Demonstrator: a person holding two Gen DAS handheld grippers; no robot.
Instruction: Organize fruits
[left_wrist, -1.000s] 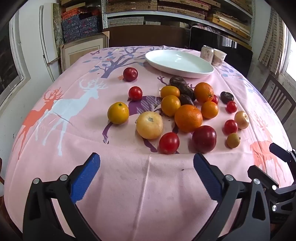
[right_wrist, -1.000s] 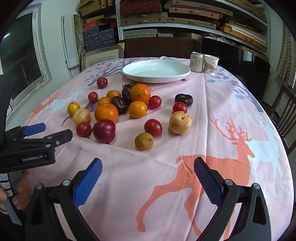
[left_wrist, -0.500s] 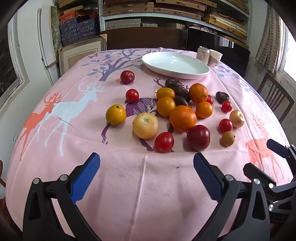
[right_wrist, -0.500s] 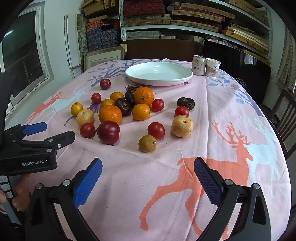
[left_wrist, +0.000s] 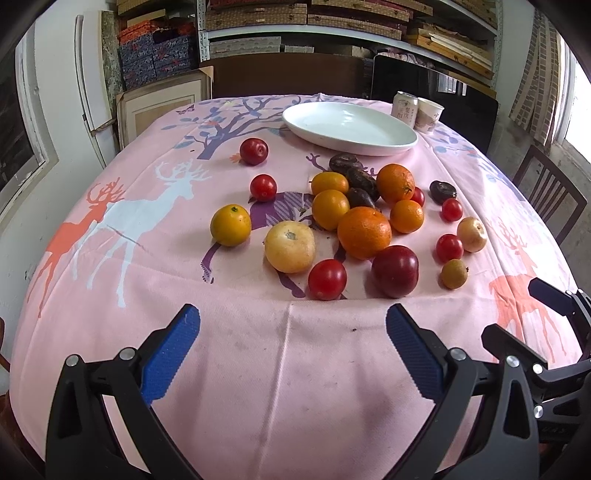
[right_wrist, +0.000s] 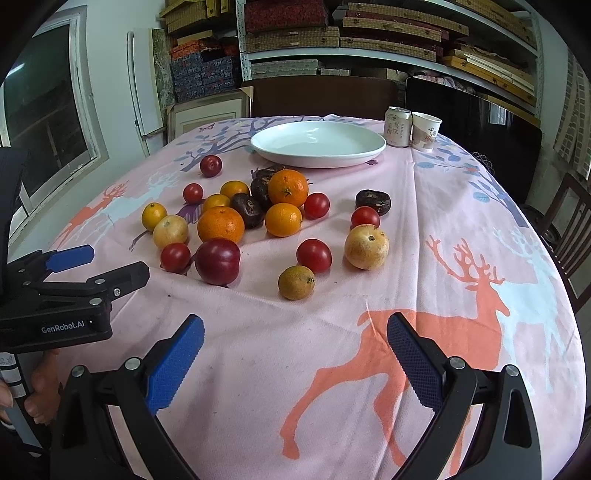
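Several fruits lie loose on the pink deer tablecloth (left_wrist: 155, 280): oranges such as the big one (left_wrist: 364, 232) (right_wrist: 220, 224), a dark red plum (left_wrist: 394, 271) (right_wrist: 217, 261), red tomatoes, yellow fruits and dark ones. An empty white plate (left_wrist: 349, 127) (right_wrist: 318, 143) stands behind them. My left gripper (left_wrist: 293, 338) is open and empty, near the front table edge; it also shows in the right wrist view (right_wrist: 98, 264). My right gripper (right_wrist: 295, 343) is open and empty over the cloth, to the right of the left one.
A drink can (right_wrist: 398, 126) and a paper cup (right_wrist: 426, 131) stand right of the plate. A wooden chair (left_wrist: 546, 199) is at the table's right side. Shelves with boxes (right_wrist: 332, 33) line the back wall.
Both grippers have drawn back and risen slightly; the fruits look a little farther away. Nothing on the table moved.
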